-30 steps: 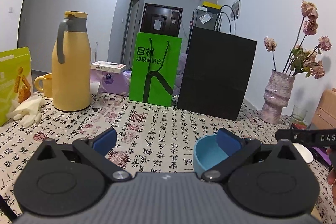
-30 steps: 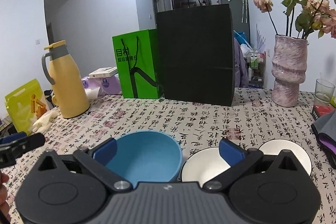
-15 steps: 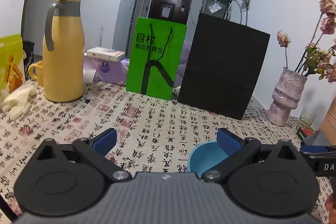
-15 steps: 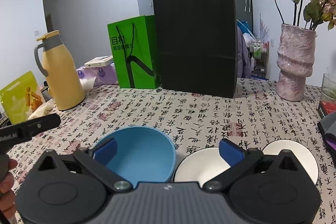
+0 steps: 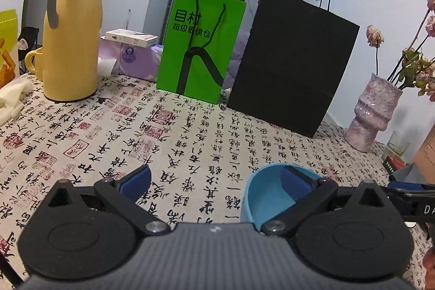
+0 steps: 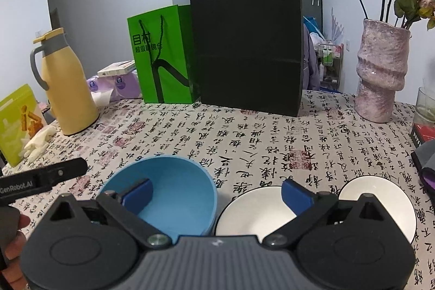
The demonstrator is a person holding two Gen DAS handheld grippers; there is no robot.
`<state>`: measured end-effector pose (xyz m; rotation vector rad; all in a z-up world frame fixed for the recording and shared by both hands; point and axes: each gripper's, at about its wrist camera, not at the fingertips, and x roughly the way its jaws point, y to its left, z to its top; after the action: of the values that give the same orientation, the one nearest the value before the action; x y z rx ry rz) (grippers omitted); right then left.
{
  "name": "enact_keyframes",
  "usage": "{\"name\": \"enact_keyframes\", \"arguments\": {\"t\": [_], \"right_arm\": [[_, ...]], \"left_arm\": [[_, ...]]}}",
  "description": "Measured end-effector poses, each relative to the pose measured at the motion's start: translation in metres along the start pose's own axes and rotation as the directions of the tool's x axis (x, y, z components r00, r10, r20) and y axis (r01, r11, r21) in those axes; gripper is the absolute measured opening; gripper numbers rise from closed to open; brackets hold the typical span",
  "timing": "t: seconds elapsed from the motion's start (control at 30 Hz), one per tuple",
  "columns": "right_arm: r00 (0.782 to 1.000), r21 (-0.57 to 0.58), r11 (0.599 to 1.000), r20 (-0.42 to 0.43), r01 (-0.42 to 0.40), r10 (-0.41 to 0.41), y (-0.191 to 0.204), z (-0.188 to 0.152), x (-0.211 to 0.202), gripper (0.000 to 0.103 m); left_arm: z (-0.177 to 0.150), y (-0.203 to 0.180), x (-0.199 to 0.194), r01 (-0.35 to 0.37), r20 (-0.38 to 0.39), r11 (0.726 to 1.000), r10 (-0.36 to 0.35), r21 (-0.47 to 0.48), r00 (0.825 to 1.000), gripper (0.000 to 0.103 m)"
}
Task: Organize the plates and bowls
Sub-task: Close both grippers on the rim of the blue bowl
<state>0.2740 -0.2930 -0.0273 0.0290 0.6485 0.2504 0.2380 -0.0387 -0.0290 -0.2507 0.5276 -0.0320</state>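
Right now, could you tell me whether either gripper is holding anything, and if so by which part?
Nothing is held. The left gripper and right gripper are both open; one finger of each reaches over the blue bowl, but neither grips it.

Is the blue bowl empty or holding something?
Empty: the blue bowl shows bare interior in the right wrist view, apart from the gripper pad in front.

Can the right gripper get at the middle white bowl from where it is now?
Probably yes. The right gripper is open, with its right finger over the near white bowl. The blue bowl sits close on the left, almost touching, so the left finger would have little room there.
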Motion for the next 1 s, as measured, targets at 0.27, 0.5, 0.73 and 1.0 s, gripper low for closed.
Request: {"name": "enact_keyframes", "arguments": {"t": [0.27,0.5,0.73,1.0], "right_arm": [[1.000,-0.062,0.998,-0.028,0.008,-0.009,0.008,0.000,0.013,0.068],[0.998,-0.115,0.993,-0.068,0.008,-0.016,0.017,0.003,0.031,0.051],[0.994,-0.127,0.992,-0.106,-0.007,-0.006,0.022,0.002,0.044,0.031],[0.990,-0.179,0.984,-0.136,0.023,-0.048,0.030,0.003,0.052,0.022]], "left_arm": [[-0.010,-0.003,0.010,0.027,-0.032,0.999,-0.026,0.026,0.999,0.103],[-0.018,-0.012,0.013,0.044,-0.036,0.995,-0.041,0.087,0.999,0.091],[-0.022,-0.014,0.021,0.069,-0.088,0.993,-0.061,0.095,0.994,0.070],[-0.024,-0.010,0.030,0.132,-0.152,0.990,-0.122,0.052,0.981,0.027]]}}
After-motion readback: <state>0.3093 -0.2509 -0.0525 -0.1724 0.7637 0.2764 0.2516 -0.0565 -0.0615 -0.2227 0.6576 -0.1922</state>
